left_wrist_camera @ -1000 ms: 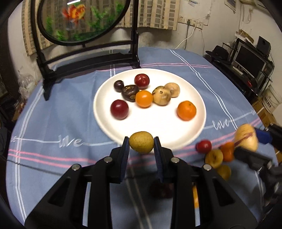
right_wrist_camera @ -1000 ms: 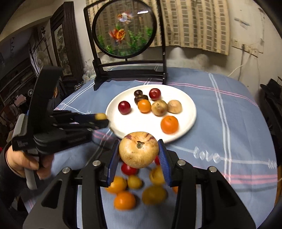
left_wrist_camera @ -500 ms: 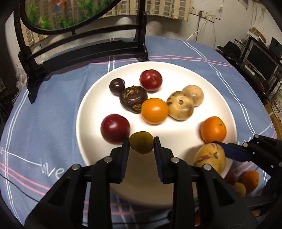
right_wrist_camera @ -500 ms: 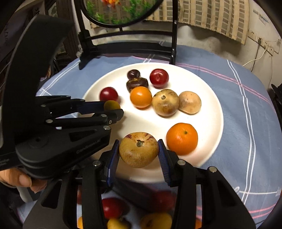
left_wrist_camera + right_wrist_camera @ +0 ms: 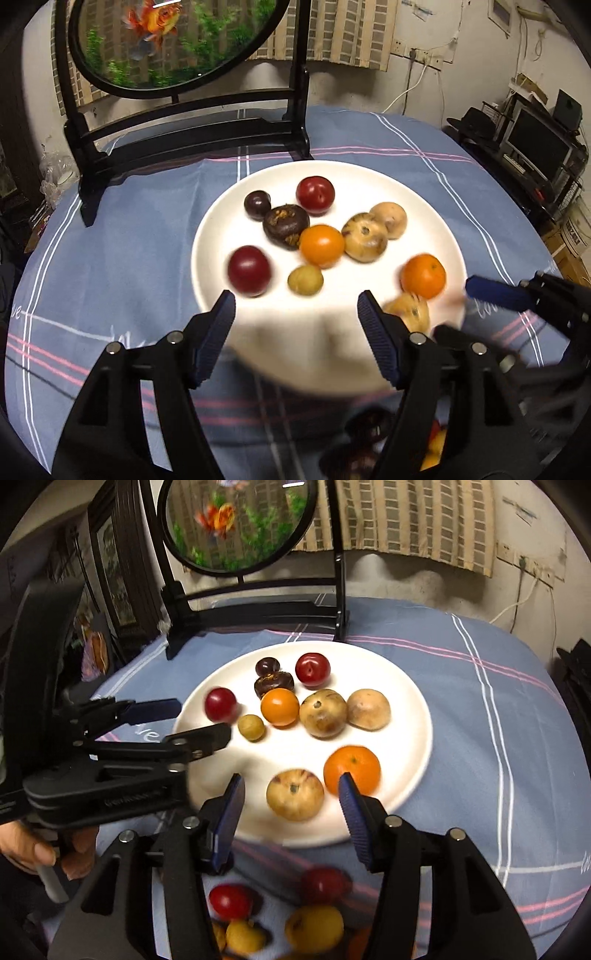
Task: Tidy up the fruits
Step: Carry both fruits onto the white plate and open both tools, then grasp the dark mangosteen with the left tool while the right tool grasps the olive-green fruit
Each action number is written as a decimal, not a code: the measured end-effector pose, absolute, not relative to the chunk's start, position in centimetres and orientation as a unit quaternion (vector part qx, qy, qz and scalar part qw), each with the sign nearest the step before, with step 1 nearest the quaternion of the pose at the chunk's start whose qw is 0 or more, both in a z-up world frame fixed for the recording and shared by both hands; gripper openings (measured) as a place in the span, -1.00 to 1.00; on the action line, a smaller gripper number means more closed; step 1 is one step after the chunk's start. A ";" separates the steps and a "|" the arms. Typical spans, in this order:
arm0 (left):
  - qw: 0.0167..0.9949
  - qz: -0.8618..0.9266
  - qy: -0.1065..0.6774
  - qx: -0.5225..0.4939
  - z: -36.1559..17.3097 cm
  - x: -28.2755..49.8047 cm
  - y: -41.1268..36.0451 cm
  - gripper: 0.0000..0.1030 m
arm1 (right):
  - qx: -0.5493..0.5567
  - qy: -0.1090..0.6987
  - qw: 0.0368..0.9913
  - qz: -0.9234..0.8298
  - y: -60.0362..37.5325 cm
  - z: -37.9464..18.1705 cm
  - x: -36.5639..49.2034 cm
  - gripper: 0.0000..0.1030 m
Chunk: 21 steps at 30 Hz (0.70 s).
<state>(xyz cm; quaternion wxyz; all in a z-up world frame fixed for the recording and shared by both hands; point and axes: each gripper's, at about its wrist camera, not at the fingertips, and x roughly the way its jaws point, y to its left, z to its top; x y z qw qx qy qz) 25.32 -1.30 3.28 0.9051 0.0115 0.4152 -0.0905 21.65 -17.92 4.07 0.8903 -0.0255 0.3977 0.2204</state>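
Note:
A white plate (image 5: 436,206) (image 5: 406,686) on the blue tablecloth holds several fruits. My left gripper (image 5: 295,321) is open and empty, just behind a small yellow-green fruit (image 5: 305,280) (image 5: 251,727) lying on the plate. My right gripper (image 5: 291,805) is open and empty, its jaws either side of a tan apple-like fruit (image 5: 294,794) (image 5: 408,312) resting on the plate's near edge beside an orange (image 5: 351,770) (image 5: 423,276). Each gripper shows in the other's view, the left (image 5: 192,720) and the right (image 5: 476,295).
A black stand with a round goldfish panel (image 5: 173,40) (image 5: 240,520) stands behind the plate. Several loose fruits, red (image 5: 231,901) and yellow (image 5: 314,928), lie on the cloth under my right gripper. Shelves with electronics (image 5: 535,147) stand at the right.
Both grippers opened and drew back. The small yellow-green fruit left my left gripper and lies on the plate. The tan fruit left my right gripper and rests by the orange.

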 end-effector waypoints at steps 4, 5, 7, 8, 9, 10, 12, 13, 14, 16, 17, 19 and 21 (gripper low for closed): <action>0.905 -0.098 0.414 0.011 3.9 22.6 -0.9 0.40 | 0.004 0.389 0.897 0.212 -20.3 5.1 19.4 0.19; 0.905 -0.099 0.414 0.013 3.9 22.1 -0.9 0.40 | 0.012 0.381 0.901 0.206 -21.2 5.4 18.5 0.23; 0.907 -0.097 0.410 0.022 4.0 20.5 -0.9 0.42 | 0.025 0.375 0.905 0.198 -22.2 5.7 17.3 0.23; 0.907 -0.095 0.409 0.025 4.0 19.7 -0.8 0.47 | 0.037 0.373 0.907 0.195 -23.0 5.8 16.4 0.23; 0.907 -0.095 0.409 0.026 4.0 19.2 -0.8 0.48 | 0.044 0.371 0.907 0.193 -23.5 5.9 16.0 0.23; 0.907 -0.094 0.409 0.026 3.9 18.5 -0.7 0.48 | 0.052 0.369 0.908 0.189 -24.0 5.9 15.5 0.23; 0.908 -0.091 0.408 0.023 3.7 17.3 -0.3 0.48 | 0.066 0.365 0.912 0.173 -25.1 5.8 14.0 0.23; 0.908 -0.088 0.408 0.022 3.6 16.6 -0.2 0.48 | 0.070 0.361 0.915 0.165 -25.5 5.7 13.2 0.23; 0.909 -0.086 0.408 0.022 3.5 15.9 0.0 0.48 | 0.073 0.356 0.918 0.160 -25.6 5.5 12.7 0.23; 0.910 -0.079 0.406 0.024 3.2 14.6 0.2 0.48 | 0.075 0.351 0.921 0.149 -25.9 5.2 11.5 0.24; 0.910 -0.076 0.406 0.025 3.0 14.0 0.3 0.48 | 0.076 0.351 0.922 0.143 -26.0 5.0 10.9 0.24; 0.908 -0.077 0.410 0.015 2.8 13.2 0.4 0.48 | 0.086 0.351 0.921 0.143 -26.2 4.6 10.1 0.24; 0.905 -0.078 0.418 -0.002 2.3 12.4 0.7 0.48 | 0.100 0.355 0.918 0.145 -26.3 4.0 9.4 0.24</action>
